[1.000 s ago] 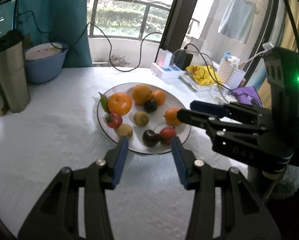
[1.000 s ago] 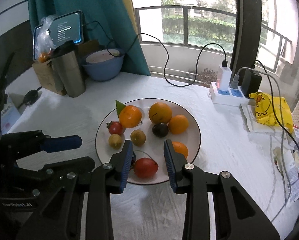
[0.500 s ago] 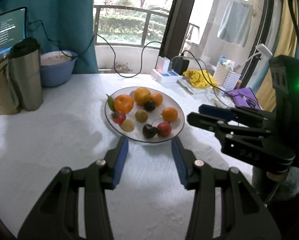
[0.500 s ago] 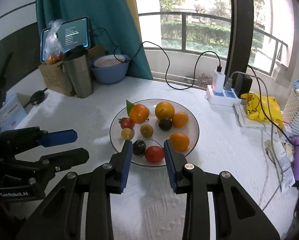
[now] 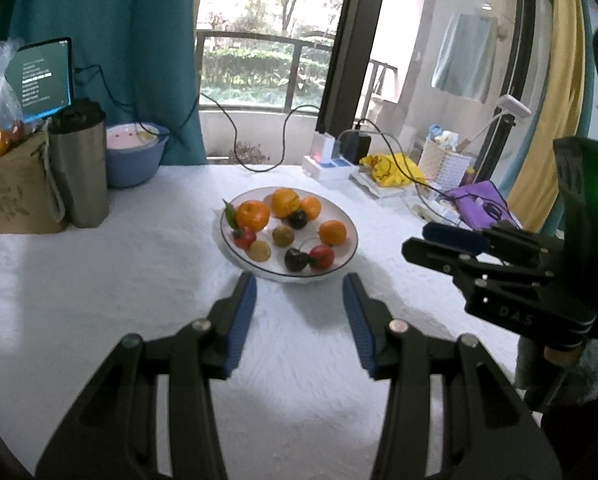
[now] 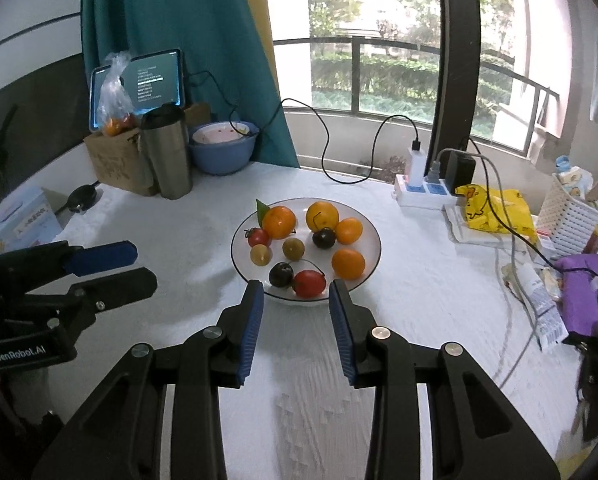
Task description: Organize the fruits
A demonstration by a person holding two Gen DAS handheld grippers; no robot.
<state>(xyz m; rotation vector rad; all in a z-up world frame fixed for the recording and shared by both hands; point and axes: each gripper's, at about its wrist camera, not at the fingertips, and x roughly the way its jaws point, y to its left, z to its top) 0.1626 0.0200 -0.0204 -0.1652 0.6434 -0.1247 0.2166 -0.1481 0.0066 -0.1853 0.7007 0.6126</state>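
A white plate (image 5: 349,250) (image 6: 373,240) sits mid-table and holds several fruits: oranges (image 5: 252,215) (image 6: 279,222), a red tomato (image 5: 322,257) (image 6: 308,283), dark plums (image 5: 296,260) (image 6: 281,274) and small yellow-green fruits (image 6: 293,248). My left gripper (image 5: 299,286) is open and empty, just short of the plate's near rim. My right gripper (image 6: 296,290) is open and empty at the plate's near edge. The right gripper also shows at the right of the left wrist view (image 5: 443,242), and the left gripper at the left of the right wrist view (image 6: 111,266).
A steel tumbler (image 6: 167,152), a paper bag (image 6: 119,160), a blue bowl (image 6: 223,150) and a tablet (image 6: 151,84) stand at the back left. A power strip with cables (image 6: 423,194), a yellow packet (image 6: 495,208), a white basket (image 6: 571,220) and a purple pouch (image 6: 587,288) crowd the right.
Both grippers have pulled back from the plate and risen, so the plate looks smaller and farther. Both stay open and empty. The fruits have not moved.
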